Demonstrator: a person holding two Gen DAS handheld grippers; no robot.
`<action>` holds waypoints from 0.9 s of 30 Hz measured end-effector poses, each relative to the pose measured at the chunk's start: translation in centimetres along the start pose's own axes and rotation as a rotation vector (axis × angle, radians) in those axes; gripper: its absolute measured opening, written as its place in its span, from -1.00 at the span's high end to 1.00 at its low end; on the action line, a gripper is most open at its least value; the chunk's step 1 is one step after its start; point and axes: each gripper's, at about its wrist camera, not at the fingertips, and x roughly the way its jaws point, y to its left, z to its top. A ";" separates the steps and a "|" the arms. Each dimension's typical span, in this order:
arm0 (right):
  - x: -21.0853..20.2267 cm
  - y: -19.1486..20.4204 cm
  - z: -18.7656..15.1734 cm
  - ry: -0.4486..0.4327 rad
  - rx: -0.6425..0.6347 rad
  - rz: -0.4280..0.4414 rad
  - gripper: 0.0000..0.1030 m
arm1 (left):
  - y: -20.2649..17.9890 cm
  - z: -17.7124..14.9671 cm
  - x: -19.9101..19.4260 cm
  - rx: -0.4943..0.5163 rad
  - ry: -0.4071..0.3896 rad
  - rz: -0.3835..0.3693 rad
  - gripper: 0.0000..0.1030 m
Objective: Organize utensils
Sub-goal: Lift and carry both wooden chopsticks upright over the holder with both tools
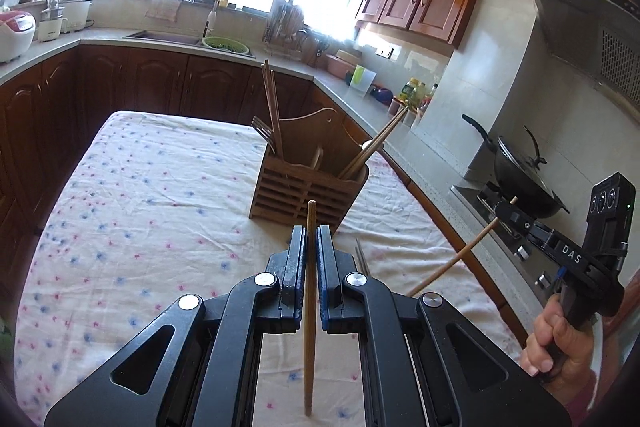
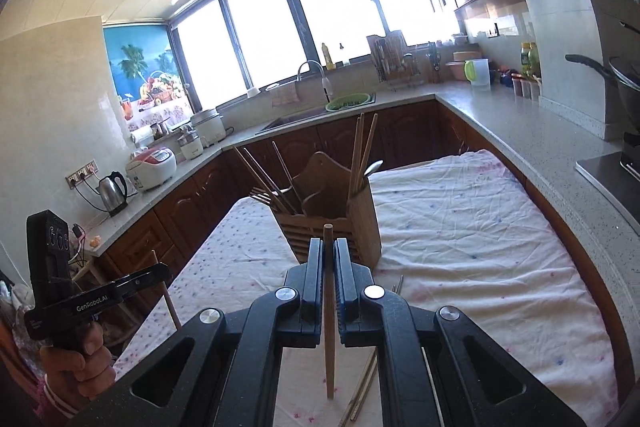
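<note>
A slatted wooden utensil holder (image 1: 306, 187) stands on the cloth-covered table (image 1: 140, 207), with chopsticks, forks and a spoon in its compartments; it also shows in the right wrist view (image 2: 332, 223). My left gripper (image 1: 311, 239) is shut on a wooden chopstick (image 1: 310, 307), held upright just in front of the holder. My right gripper (image 2: 329, 251) is shut on another wooden chopstick (image 2: 329, 327), also in front of the holder. The right gripper also shows in the left wrist view (image 1: 506, 213). Loose chopsticks (image 2: 362, 387) lie on the cloth below my right gripper.
The kitchen counter (image 2: 540, 131) runs along the right with bottles and containers. A wok (image 1: 520, 167) sits on the stove. A sink (image 1: 168, 37) and dish rack (image 1: 286, 27) lie at the back, with a rice cooker (image 2: 154, 167) and kettle (image 2: 112, 193) on the left.
</note>
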 end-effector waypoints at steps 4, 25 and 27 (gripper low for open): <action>-0.2 0.1 0.5 -0.021 0.000 0.001 0.90 | 0.0 0.1 -0.6 0.005 -0.022 0.011 0.91; 0.0 0.2 1.4 -0.038 -0.006 0.010 0.90 | 0.2 2.1 -0.8 0.006 -0.097 0.041 0.91; 0.2 0.1 1.5 -0.039 -0.006 0.013 0.90 | 0.3 2.4 -0.8 0.005 -0.103 0.041 0.91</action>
